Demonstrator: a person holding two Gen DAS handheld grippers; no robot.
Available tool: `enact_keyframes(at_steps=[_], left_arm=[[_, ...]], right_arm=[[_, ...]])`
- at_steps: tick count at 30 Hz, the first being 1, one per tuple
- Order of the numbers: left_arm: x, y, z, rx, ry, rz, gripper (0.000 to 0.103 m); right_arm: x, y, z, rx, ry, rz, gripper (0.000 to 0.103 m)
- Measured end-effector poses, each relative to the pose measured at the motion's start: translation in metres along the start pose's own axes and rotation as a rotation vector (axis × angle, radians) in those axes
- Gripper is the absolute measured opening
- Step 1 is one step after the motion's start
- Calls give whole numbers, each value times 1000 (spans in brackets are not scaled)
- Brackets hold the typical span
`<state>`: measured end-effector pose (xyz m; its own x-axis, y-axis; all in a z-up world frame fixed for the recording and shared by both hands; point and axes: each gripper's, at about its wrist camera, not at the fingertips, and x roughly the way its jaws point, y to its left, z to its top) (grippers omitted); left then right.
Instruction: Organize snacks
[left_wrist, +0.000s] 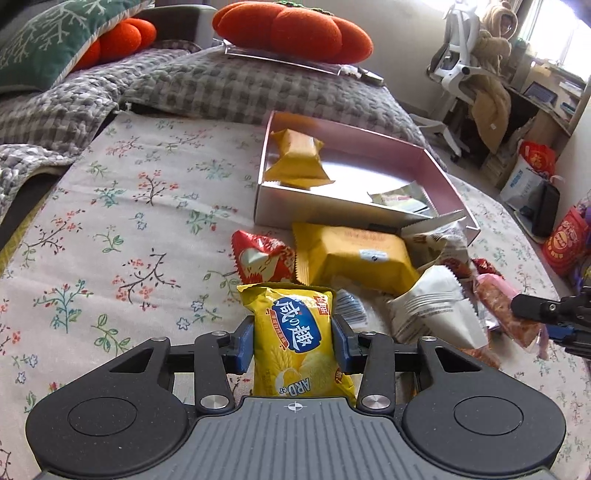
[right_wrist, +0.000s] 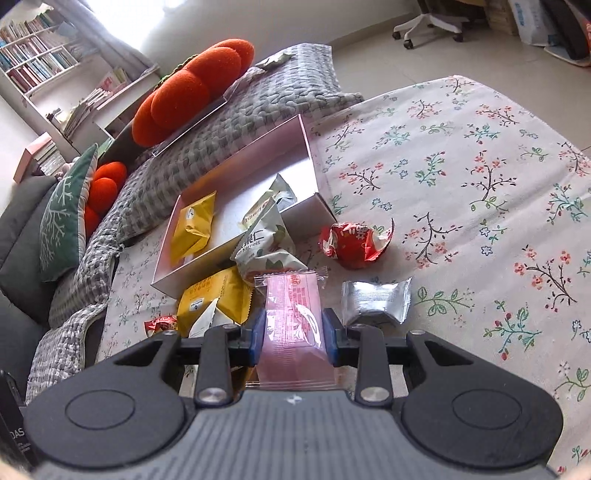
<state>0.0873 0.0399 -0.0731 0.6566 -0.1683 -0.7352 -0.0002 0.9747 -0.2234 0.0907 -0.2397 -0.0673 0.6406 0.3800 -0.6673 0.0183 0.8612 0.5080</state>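
Yellow chip packet (left_wrist: 301, 341), blue logo, upright.

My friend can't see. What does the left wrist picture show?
The left tool grips a yellow chip bag above a flowery cloth. Ahead lies a pile of snack packets, including a yellow packet and a red one, before a pink box with another yellow packet inside.

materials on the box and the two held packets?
Box: likely coated cardboard, pale pink outside, mirror-silver lining reflecting the snacks. Yellow packet in the left hand-held gripper: glossy printed film. Pink packet in the right hand-held gripper: film with clear crimped ends.
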Motion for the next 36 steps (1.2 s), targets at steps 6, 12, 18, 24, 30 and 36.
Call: enact_keyframes(at_steps=[6,12,18,24,30,36], left_arm=[[-7,0,8,-10,-23,-33,39],[-9,-4,21,-15,-33,-64,39],[-5,-13,45,-2,-59,-81,39],[13,-23,76,-15,-84,-87,39],[39,-39,110,7,-117,-88,40],[78,-53,133,41,-102,-87,40]], right_arm=[[-7,0,0,15,-21,20,29],[-13,4,5,27,-58,38,29],[-11,5,27,32,-93,35,29],[3,7,54,42,-105,38,29],[26,4,82,72,-111,48,29],[53,8,98,48,-95,39,29]])
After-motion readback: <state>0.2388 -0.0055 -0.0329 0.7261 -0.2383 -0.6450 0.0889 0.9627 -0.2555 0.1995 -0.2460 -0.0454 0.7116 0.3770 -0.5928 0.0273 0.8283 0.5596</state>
